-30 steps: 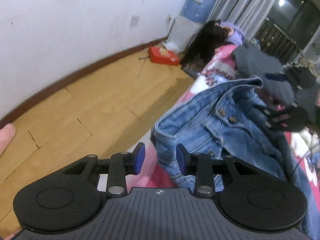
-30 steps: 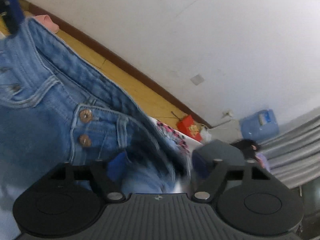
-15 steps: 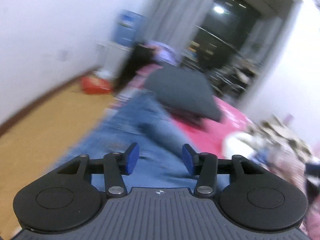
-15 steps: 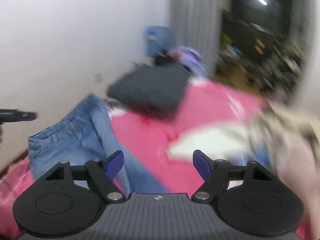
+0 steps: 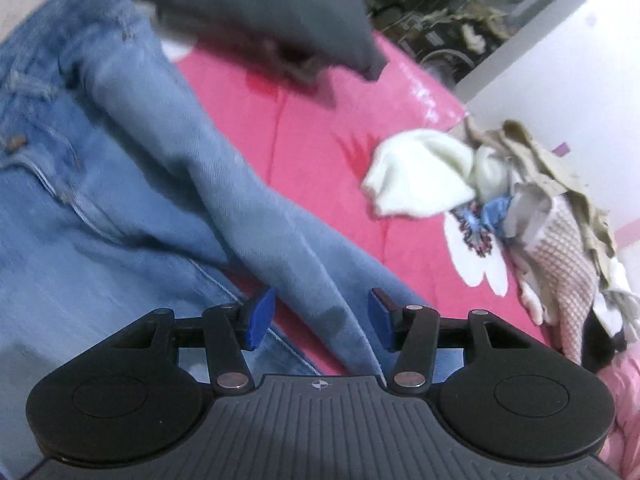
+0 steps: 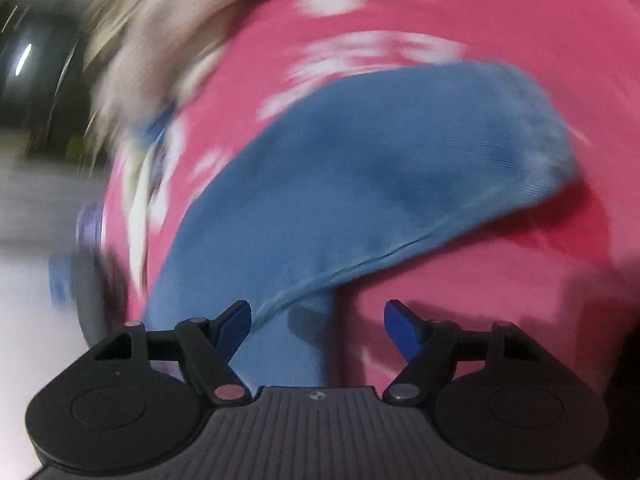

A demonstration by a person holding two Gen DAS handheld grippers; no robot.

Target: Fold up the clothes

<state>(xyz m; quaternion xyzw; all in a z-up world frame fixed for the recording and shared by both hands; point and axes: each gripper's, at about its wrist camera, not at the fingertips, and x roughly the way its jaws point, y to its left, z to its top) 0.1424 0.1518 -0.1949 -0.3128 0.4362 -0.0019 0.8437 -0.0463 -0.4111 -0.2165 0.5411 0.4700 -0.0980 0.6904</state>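
Note:
Blue jeans (image 5: 120, 184) lie spread on a pink bedspread (image 5: 320, 128), waist at the left, one leg running down toward the camera. My left gripper (image 5: 318, 318) is open and empty, hovering over that leg. In the blurred right wrist view, the leg end of the jeans (image 6: 380, 168) lies on the pink bedspread (image 6: 520, 280). My right gripper (image 6: 318, 330) is open and empty just above the leg's edge.
A folded dark grey garment (image 5: 260, 12) lies at the far side of the bed. A heap of unfolded clothes, with a white piece (image 5: 420, 172) and a checked one (image 5: 568, 264), sits at the right. A white wall is behind it.
Both grippers have let go of the jeans' waistband and swung from the waist toward the legs. The jeans now lie flat on the bed. Both grippers stand open.

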